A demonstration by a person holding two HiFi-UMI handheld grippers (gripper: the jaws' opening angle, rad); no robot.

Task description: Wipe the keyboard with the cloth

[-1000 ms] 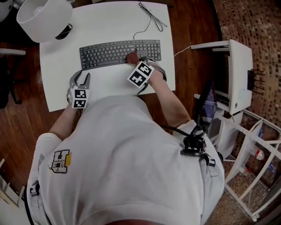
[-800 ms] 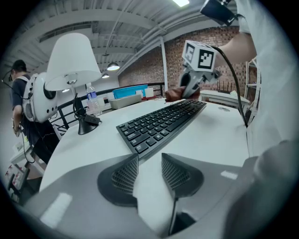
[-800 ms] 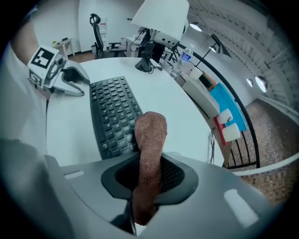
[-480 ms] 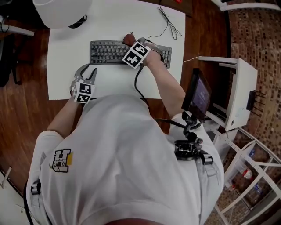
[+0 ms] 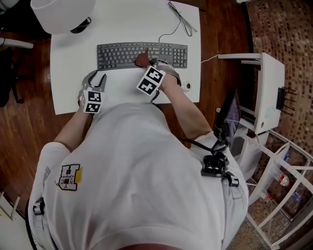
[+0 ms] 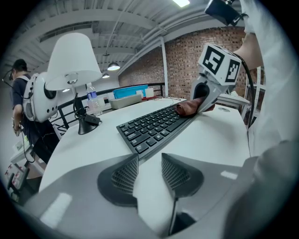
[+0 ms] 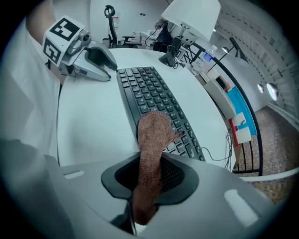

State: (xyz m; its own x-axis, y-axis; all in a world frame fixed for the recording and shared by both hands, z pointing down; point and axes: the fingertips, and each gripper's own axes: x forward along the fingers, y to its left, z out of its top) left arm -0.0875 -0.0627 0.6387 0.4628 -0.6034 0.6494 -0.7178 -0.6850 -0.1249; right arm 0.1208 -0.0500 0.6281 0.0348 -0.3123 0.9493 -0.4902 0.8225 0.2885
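Right jaws: clamped on the brown knitted cloth (image 7: 154,135); right gripper (image 7: 150,164) tipped steeply down.
Cloth: free end draped over the front key rows, near mid-length of the keyboard (image 7: 148,88).
Left jaws: apart, nothing between; left gripper (image 6: 149,163) near the keyboard's left end, at its 7 o'clock.
Keyboard: black, flat on the white counter (image 5: 127,24).
Lamp (image 5: 61,12): white shade, at 11 o'clock of the keyboard.
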